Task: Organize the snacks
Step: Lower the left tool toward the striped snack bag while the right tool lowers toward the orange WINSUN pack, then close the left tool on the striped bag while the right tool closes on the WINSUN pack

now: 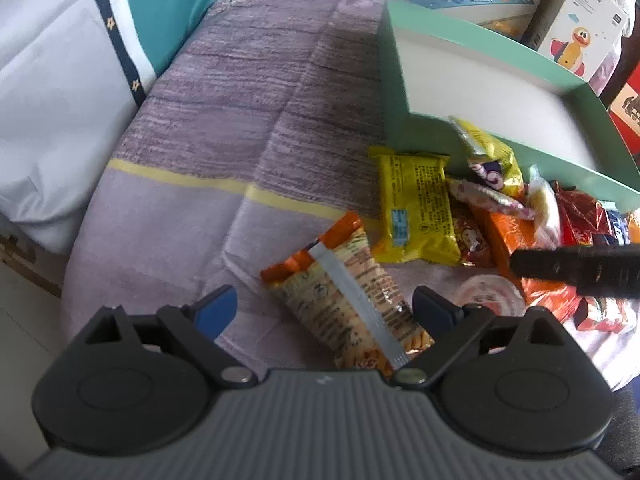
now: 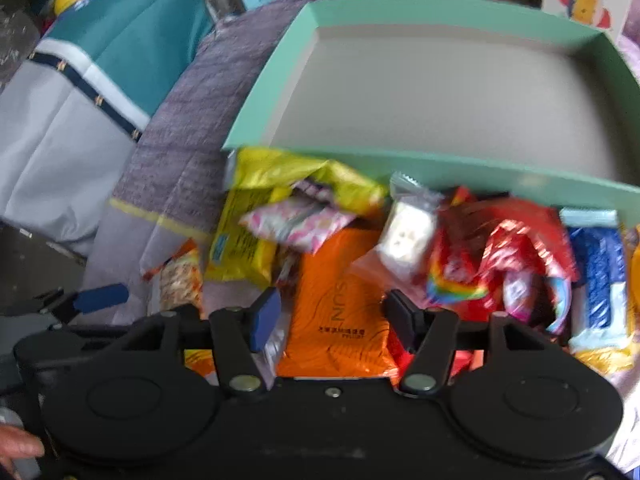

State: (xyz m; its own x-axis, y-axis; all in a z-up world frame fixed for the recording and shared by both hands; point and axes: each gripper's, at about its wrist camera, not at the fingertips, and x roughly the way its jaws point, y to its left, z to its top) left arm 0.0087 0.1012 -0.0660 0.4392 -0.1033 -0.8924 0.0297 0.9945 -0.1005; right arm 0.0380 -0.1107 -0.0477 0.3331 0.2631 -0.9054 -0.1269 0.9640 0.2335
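A pile of snack packets lies on a purple cloth against the near wall of an empty mint-green box (image 2: 472, 168) (image 1: 394, 80). My left gripper (image 1: 325, 310) is open, low over an orange-and-beige packet (image 1: 352, 288) that lies between its blue fingers without touching the pads. A yellow packet (image 1: 416, 208) lies just beyond it. My right gripper (image 2: 335, 318) is open, and its fingers straddle a flat orange packet (image 2: 340, 304); no pad presses on it. Past it lie a white sweet in clear wrap (image 2: 408, 236), a red foil packet (image 2: 516, 240) and a blue packet (image 2: 604, 280).
The purple striped cloth (image 1: 248, 100) covers the surface. A teal-and-white bag (image 1: 60, 80) stands on the left, and toy boxes, one with a duck (image 1: 576, 40), stand behind the green box. A hand (image 2: 18, 448) shows at the bottom left of the right wrist view.
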